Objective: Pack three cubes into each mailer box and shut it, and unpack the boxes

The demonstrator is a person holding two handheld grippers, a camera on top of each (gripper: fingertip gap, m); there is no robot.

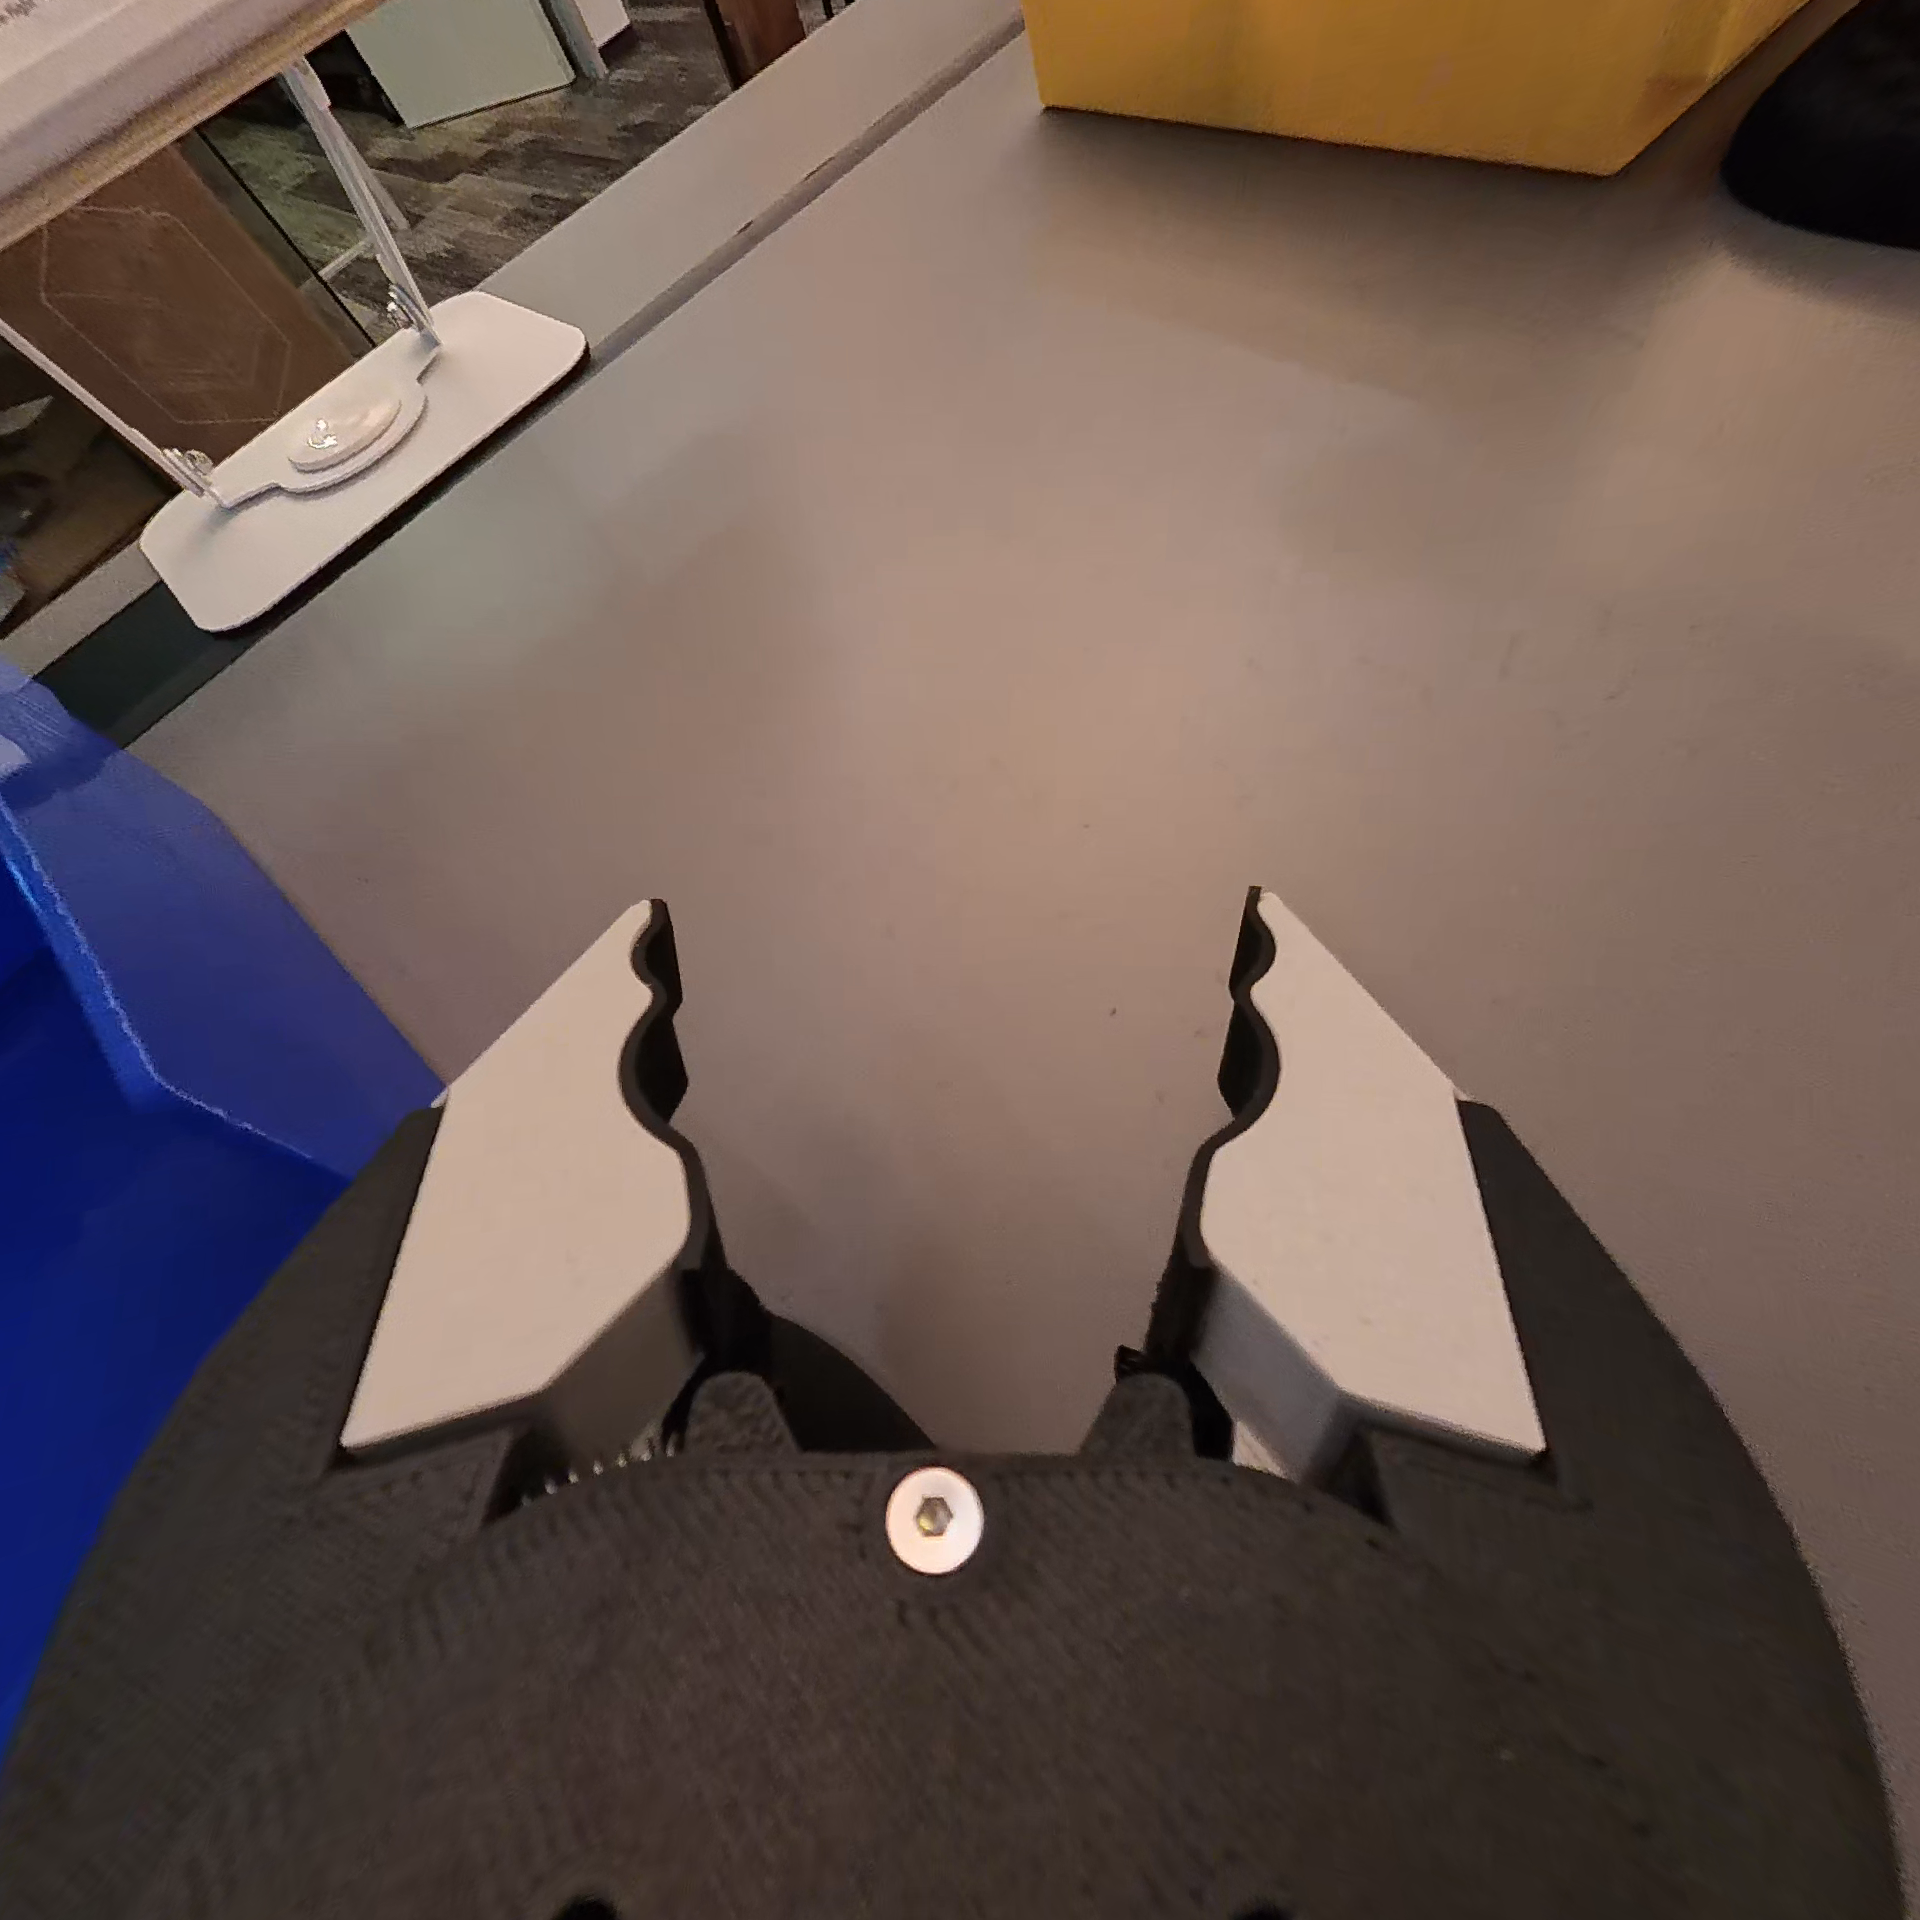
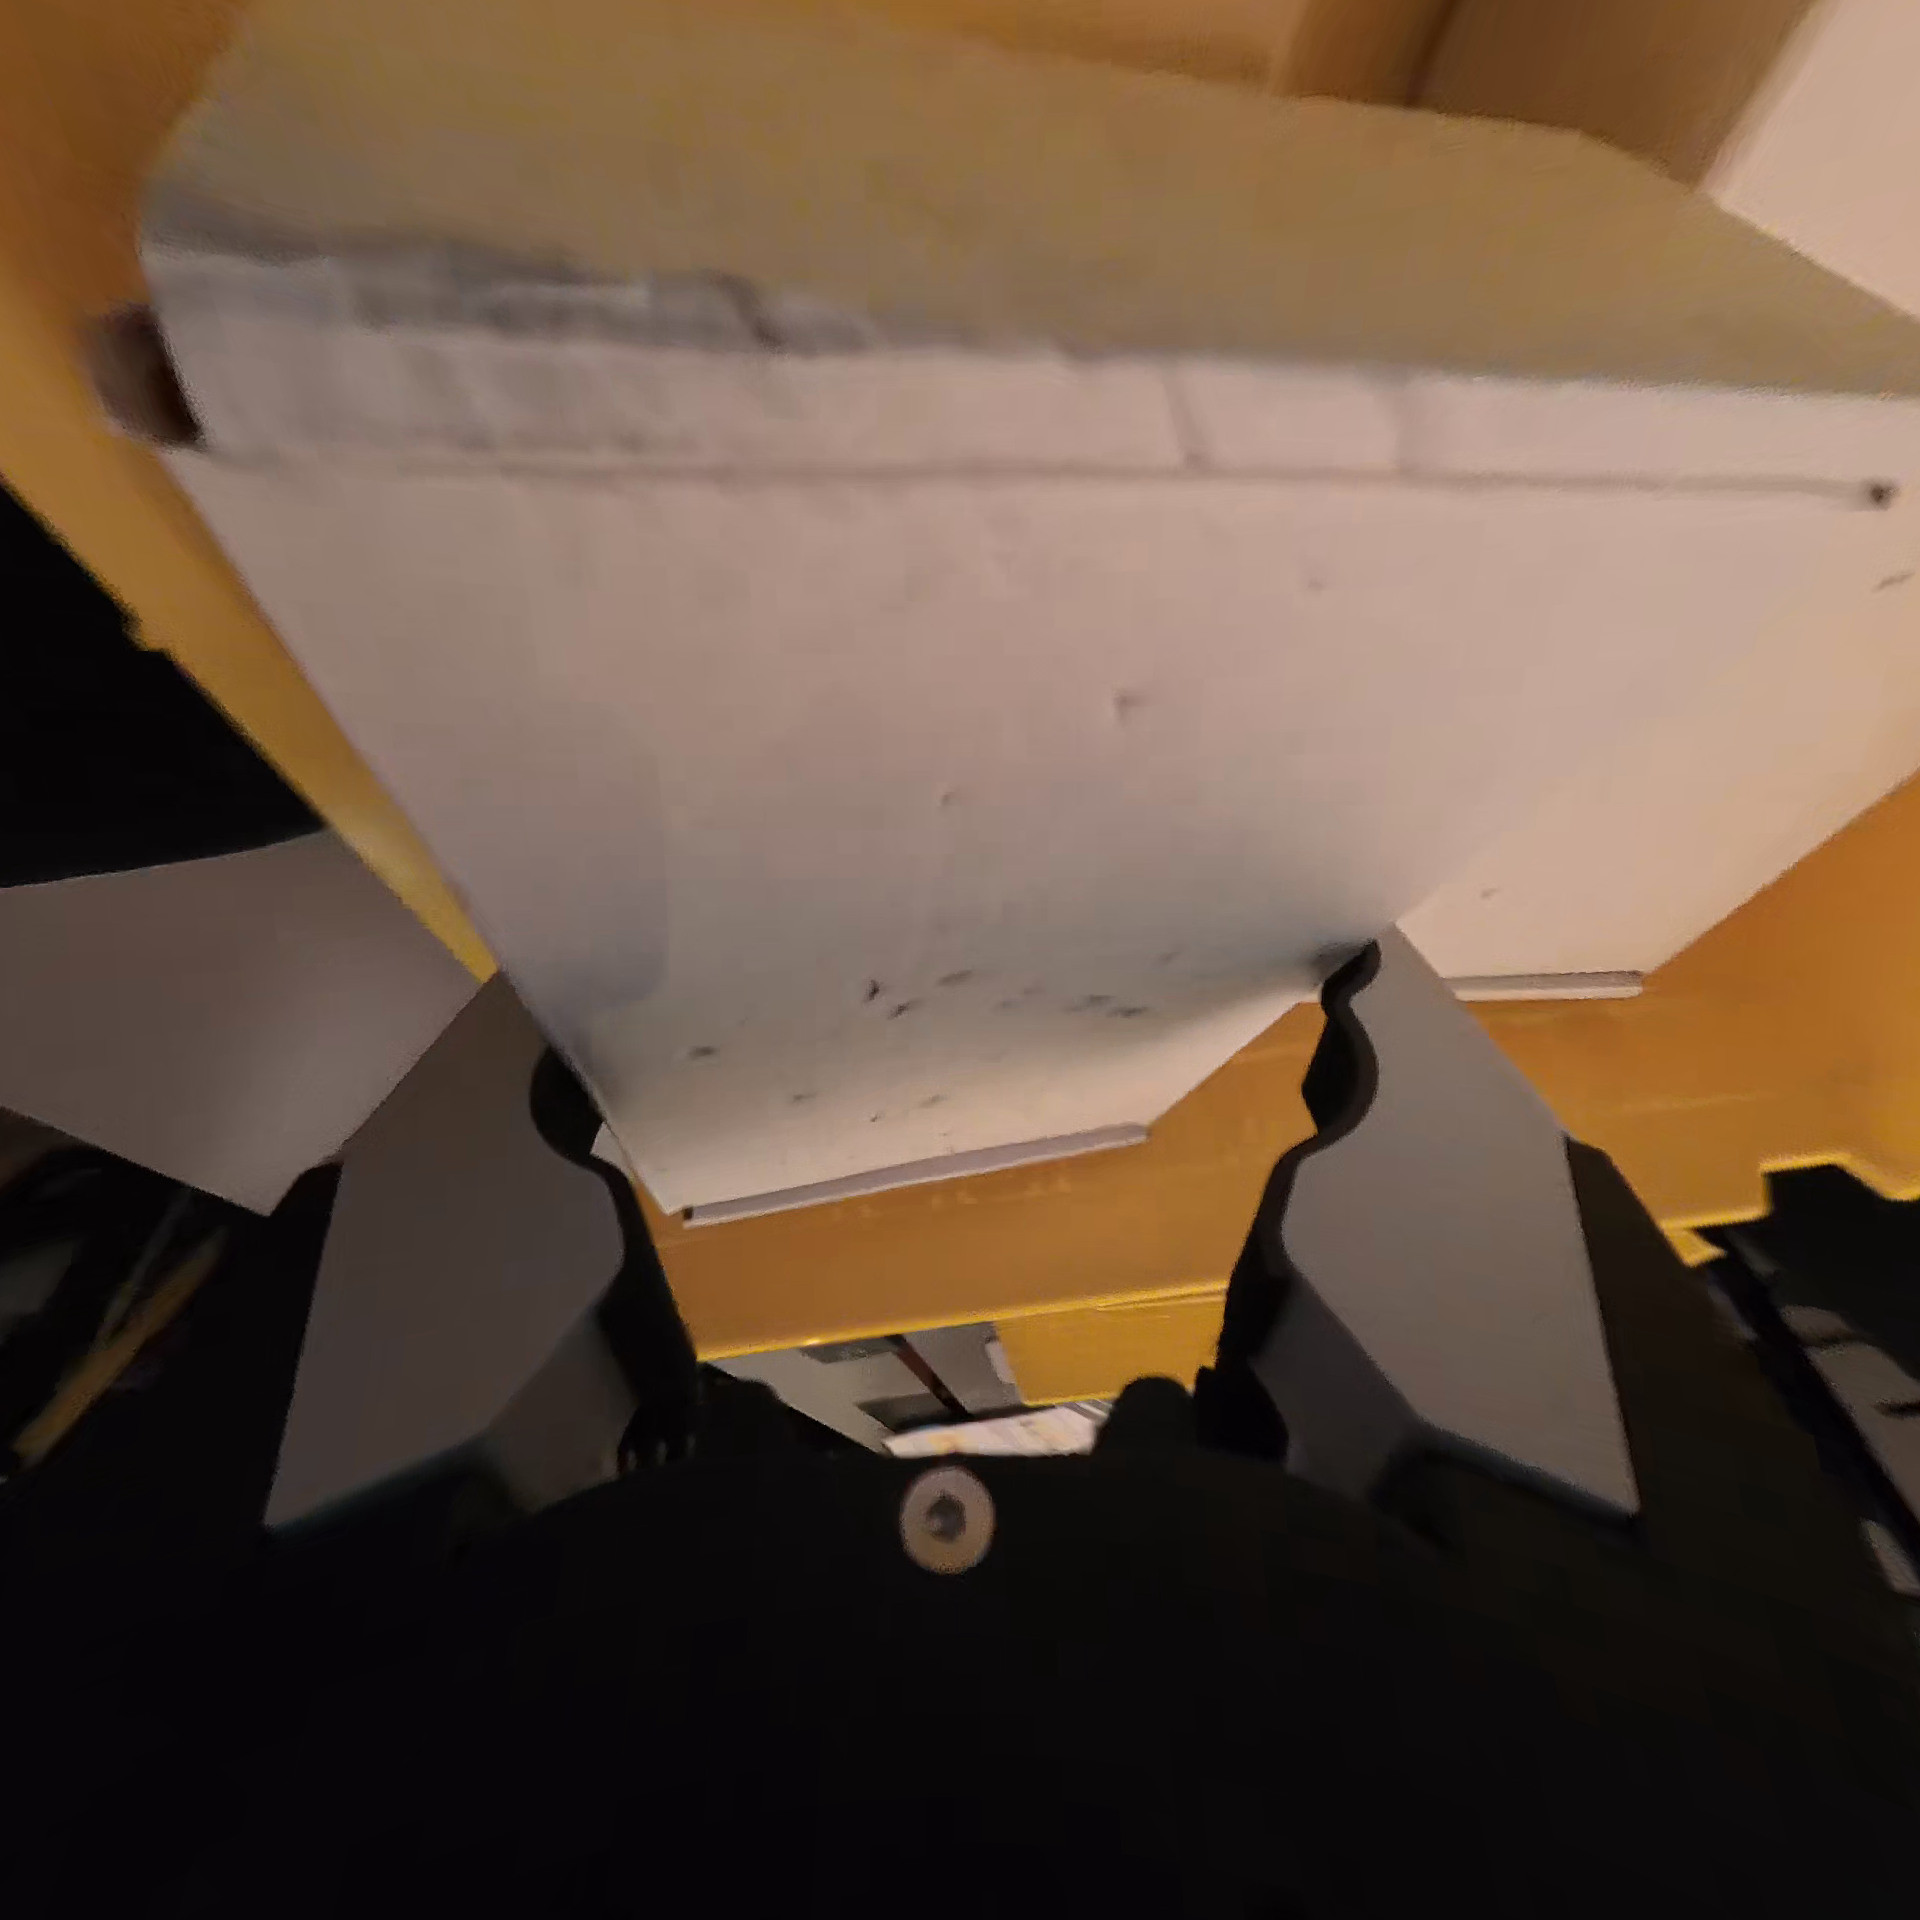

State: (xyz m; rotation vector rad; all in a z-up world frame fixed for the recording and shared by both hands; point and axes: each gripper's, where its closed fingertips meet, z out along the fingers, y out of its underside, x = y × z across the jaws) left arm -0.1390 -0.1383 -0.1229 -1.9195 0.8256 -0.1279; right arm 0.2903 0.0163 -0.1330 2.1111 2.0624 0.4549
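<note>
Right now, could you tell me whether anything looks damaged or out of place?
Mostly no. The white flap of the yellow mailer box before the open right gripper carries dark scuff marks. The open left gripper hovers over bare table.

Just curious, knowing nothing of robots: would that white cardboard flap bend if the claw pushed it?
Probably yes: the white flap looks thin at its edge and already shows creases. It likely folds along its crease line. Probably light, too.

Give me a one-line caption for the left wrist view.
Open left gripper over bare grey table; blue box at left, yellow box far ahead.
</note>
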